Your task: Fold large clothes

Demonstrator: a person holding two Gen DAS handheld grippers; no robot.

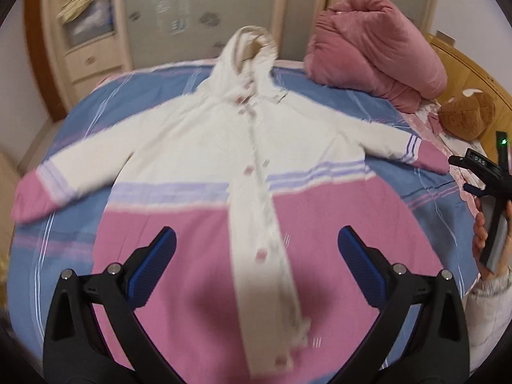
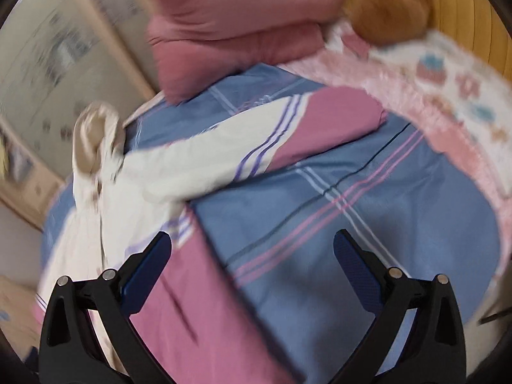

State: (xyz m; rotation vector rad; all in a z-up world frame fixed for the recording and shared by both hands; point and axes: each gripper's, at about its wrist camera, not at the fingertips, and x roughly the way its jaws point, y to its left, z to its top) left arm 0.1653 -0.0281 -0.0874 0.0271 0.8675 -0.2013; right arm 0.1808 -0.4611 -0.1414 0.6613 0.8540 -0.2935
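Observation:
A white and pink hooded coat (image 1: 224, 134) lies face up on the bed, sleeves spread out to both sides, hood at the far end. My left gripper (image 1: 256, 240) is open and empty above the coat's pink lower half. My right gripper (image 2: 251, 246) is open and empty over the blue sheet, beside the coat's hem and below its right sleeve (image 2: 288, 128). The right gripper also shows in the left wrist view (image 1: 480, 172), held by a hand at the bed's right side near the pink cuff (image 1: 428, 160).
A blue plaid sheet (image 1: 336, 89) covers the bed. A folded pink quilt (image 1: 374, 48) and a brown plush toy (image 1: 467, 115) lie at the far right by the wooden headboard (image 2: 470, 9). A pink patterned blanket (image 2: 448, 89) edges the bed. A wardrobe (image 1: 96, 32) stands behind.

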